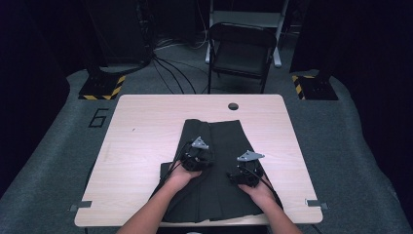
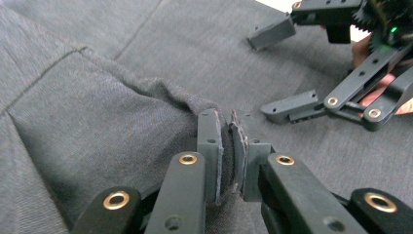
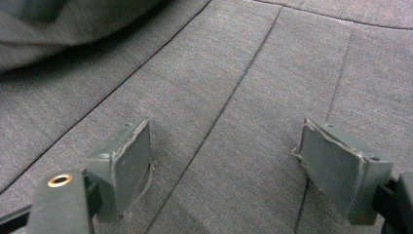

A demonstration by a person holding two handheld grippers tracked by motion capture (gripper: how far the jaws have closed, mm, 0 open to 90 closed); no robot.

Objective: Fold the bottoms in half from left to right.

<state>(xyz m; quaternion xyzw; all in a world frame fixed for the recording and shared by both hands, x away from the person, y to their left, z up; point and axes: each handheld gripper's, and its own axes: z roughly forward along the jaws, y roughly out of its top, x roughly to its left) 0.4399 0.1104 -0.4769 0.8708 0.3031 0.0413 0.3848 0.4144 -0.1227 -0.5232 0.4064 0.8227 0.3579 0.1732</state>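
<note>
Two tools rest on the dark pleated skirt (image 1: 214,161) spread on the desk (image 1: 141,146): my left tool (image 2: 227,146) pinches a raised fold beside my wide-open right tool (image 3: 226,161), pleats running away from me.

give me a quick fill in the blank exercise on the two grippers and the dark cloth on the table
1. The left gripper is shut on a fold of the dark ____.
2. The right gripper has its jaws ____, resting on the cloth.
3. The cloth lies on a light ____ table.
4. Behind the table stands a folding ____.

Missing words: cloth; open; wooden; chair
</note>
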